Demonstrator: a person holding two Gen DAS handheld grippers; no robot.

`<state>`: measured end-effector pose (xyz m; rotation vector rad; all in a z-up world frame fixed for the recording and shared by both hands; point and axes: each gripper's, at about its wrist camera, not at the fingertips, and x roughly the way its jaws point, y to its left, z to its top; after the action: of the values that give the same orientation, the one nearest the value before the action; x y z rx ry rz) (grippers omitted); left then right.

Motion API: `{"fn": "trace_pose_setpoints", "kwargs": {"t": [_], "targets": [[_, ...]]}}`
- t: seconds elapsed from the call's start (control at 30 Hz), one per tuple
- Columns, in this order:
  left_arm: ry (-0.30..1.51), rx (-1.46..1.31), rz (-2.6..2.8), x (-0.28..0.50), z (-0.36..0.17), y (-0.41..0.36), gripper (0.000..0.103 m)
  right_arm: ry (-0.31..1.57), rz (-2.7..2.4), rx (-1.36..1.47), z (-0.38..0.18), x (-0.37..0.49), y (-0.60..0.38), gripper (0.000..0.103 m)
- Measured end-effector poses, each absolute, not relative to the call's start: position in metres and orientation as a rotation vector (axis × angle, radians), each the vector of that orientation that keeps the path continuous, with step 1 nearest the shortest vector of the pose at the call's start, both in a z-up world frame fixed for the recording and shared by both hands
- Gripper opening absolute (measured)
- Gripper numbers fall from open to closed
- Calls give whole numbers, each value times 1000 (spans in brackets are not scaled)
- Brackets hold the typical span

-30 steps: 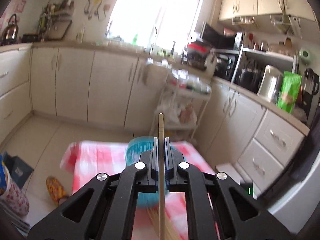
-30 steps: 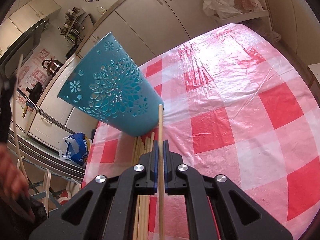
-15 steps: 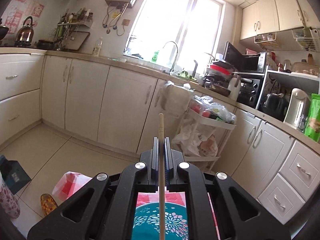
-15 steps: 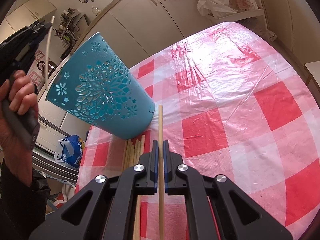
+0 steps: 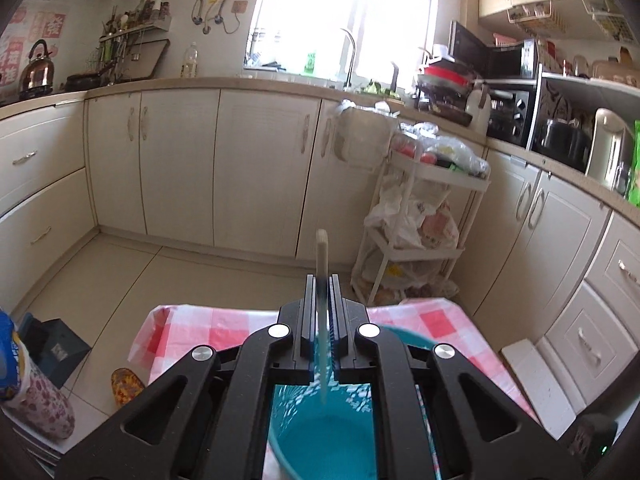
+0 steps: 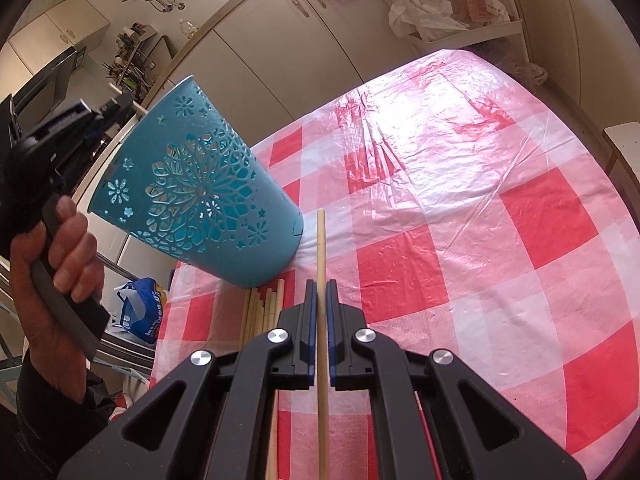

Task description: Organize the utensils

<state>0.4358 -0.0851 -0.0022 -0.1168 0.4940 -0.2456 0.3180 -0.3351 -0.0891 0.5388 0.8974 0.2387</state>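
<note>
A chopstick in each gripper, one poised over the teal holder on the checked table.

The table (image 6: 460, 208), under a red-and-white checked cloth, carries the teal perforated holder (image 6: 200, 200) at its left side, with a bundle of loose chopsticks (image 6: 262, 312) lying just near of the holder's base. The left gripper (image 5: 322, 320) hangs above the holder's open mouth, its jaws slightly parted around a blurred pale chopstick (image 5: 321, 256) whose lower end points down into the holder. The right gripper (image 6: 319, 320) sits low over the near edge of the cloth, jaws pinching a wooden chopstick (image 6: 320, 240) whose far tip reaches just right of the holder's base.
</note>
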Motion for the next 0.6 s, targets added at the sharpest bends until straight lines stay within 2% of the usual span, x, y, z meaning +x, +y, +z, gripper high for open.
{"fn": "trace_pose_setpoints", "kwargs": {"t": [0.07,0.23,0.43,0.6], "targets": [[514,-104,-245,430,-6,-82,9,890,240,541,-88,318,-335,5],[491,-135,-200,398,-7,-58,47,851,246,562,-80,315,-340,5],[441,-233,-129,338,-21,-8,63,802,263,594,-72,312,-346,5],[565,-269,-92,317,-73,16,68,731,298,606,-57,307,-345,5]]}}
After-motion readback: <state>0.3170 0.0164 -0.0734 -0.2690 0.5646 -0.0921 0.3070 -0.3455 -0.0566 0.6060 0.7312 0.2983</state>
